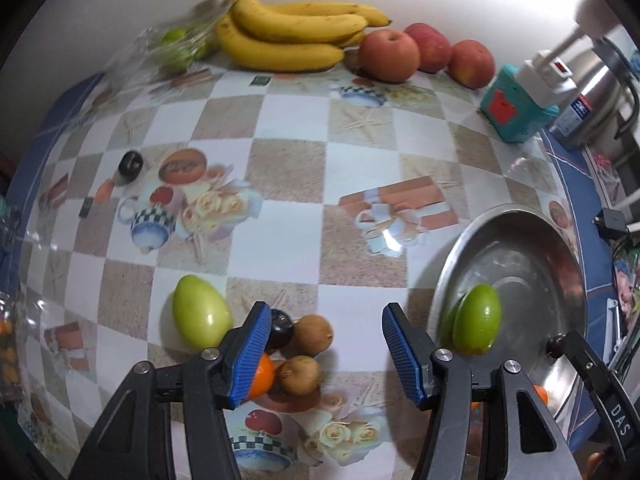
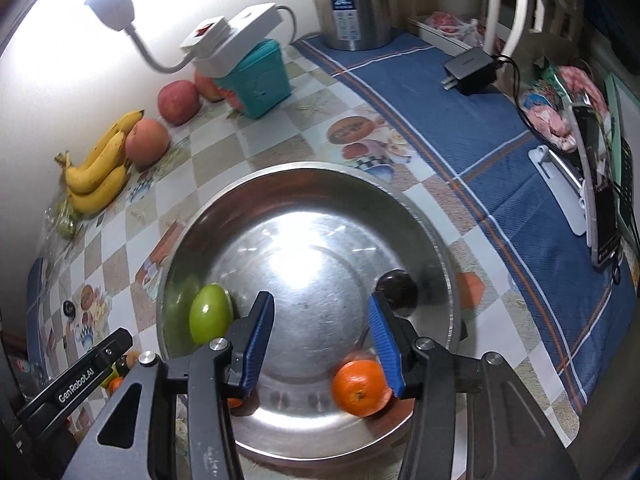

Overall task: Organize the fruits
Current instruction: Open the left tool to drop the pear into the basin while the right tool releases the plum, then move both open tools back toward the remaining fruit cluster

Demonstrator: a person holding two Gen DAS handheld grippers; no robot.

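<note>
Along the desk's back edge, by the wall, a banana bunch [image 1: 292, 36] and three red apples [image 1: 389, 55] are lined up. Near the front edge, a green fruit [image 1: 200, 312] lies beside two brown fruits [image 1: 312, 334], a dark one and an orange. Both jaws of the left claw [image 1: 324, 354] are parted over them, nothing gripped. Inside the steel bowl [image 2: 224, 216], a green fruit [image 2: 211, 319], an orange [image 2: 360, 387] and a dark fruit [image 2: 398, 290] are seen; the right claw [image 2: 322, 344] is held open, empty.

A white wall [image 2: 48, 80] rises along the tabletop's far edge; a lit lamp [image 2: 110, 4] glares on it; checkered printed oilcloth [image 1: 288, 184] covers the tabletop; blue striped cloth [image 2: 460, 128] drapes its right edge.
</note>
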